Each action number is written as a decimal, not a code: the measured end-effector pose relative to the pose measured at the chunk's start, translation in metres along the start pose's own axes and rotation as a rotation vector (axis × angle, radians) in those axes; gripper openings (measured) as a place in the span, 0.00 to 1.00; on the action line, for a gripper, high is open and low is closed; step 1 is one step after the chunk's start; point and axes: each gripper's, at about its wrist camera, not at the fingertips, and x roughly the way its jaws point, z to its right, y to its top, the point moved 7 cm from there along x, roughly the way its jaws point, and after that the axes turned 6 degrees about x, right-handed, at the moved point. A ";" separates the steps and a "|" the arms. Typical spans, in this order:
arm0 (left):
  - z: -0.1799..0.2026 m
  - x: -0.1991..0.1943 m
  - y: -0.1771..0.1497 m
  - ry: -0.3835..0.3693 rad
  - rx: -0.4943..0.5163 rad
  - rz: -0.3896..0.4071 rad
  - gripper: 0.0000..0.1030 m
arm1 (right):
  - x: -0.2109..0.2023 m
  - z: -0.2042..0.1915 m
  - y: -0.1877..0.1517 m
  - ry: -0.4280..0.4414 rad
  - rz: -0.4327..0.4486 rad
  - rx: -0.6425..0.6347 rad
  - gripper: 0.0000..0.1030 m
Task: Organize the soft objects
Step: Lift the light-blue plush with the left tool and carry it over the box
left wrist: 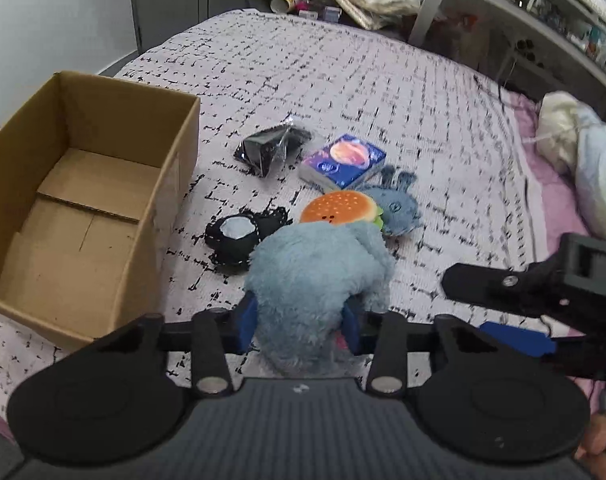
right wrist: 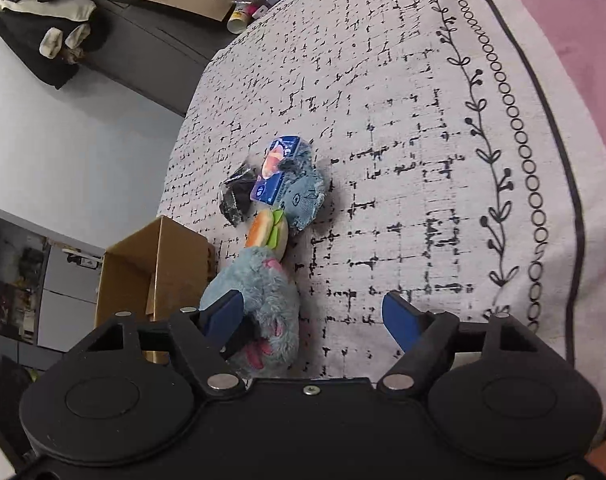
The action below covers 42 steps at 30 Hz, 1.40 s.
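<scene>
A big fluffy blue plush toy [left wrist: 315, 276] lies on the patterned bedspread [left wrist: 383, 92]. My left gripper [left wrist: 299, 322] is shut on its near end, a blue pad pressing each side. Beyond it lie a burger toy [left wrist: 339, 208], a small grey-blue plush [left wrist: 399, 208], a black round soft piece with a white patch [left wrist: 239, 236], a blue tissue pack [left wrist: 343, 164] and a black item in clear wrap [left wrist: 271, 152]. My right gripper [right wrist: 313, 316] is open over the bedspread, its left pad beside the blue plush toy [right wrist: 263, 292]; it also shows as the right gripper [left wrist: 469, 304] at the right.
An open cardboard box [left wrist: 183, 148] with nothing inside it stands on the bed to the left of the toys; the box [right wrist: 175, 264] shows in the right wrist view too. Bunched bedding [left wrist: 583, 152] lies at the right. Cluttered shelves and bags stand beyond the bed.
</scene>
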 end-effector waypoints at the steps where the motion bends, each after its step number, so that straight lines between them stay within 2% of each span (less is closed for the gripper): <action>1: -0.001 -0.001 0.000 -0.013 -0.015 0.000 0.38 | 0.001 -0.002 -0.001 0.005 -0.001 -0.002 0.74; 5: -0.005 -0.008 0.001 -0.076 -0.077 -0.005 0.36 | 0.004 -0.006 -0.007 0.030 -0.022 -0.011 0.73; 9: -0.004 -0.021 0.007 -0.141 -0.096 0.015 0.35 | 0.001 -0.011 -0.009 0.039 -0.012 -0.027 0.72; 12: -0.005 -0.031 0.011 -0.181 -0.125 0.016 0.35 | 0.001 -0.013 -0.010 0.072 -0.017 -0.020 0.66; 15: -0.010 -0.038 0.014 -0.192 -0.142 0.021 0.35 | -0.001 -0.022 -0.013 0.129 -0.029 -0.023 0.55; 16: -0.011 -0.040 0.014 -0.197 -0.151 0.021 0.35 | -0.002 -0.026 -0.014 0.146 -0.030 -0.031 0.47; 17: -0.013 -0.042 0.015 -0.199 -0.155 0.022 0.35 | -0.003 -0.030 -0.015 0.176 -0.036 -0.039 0.33; 18: -0.015 -0.044 0.016 -0.201 -0.158 0.023 0.35 | -0.004 -0.036 -0.017 0.210 -0.046 -0.041 0.27; 20: -0.020 -0.049 0.016 -0.205 -0.170 0.032 0.35 | -0.008 -0.044 -0.020 0.231 -0.037 -0.067 0.23; 28: -0.041 -0.069 0.026 -0.199 -0.192 0.068 0.35 | -0.016 -0.075 -0.029 0.268 -0.020 -0.153 0.18; 42: -0.074 -0.105 0.037 -0.110 -0.080 0.201 0.36 | -0.008 -0.131 -0.045 0.312 -0.003 -0.205 0.15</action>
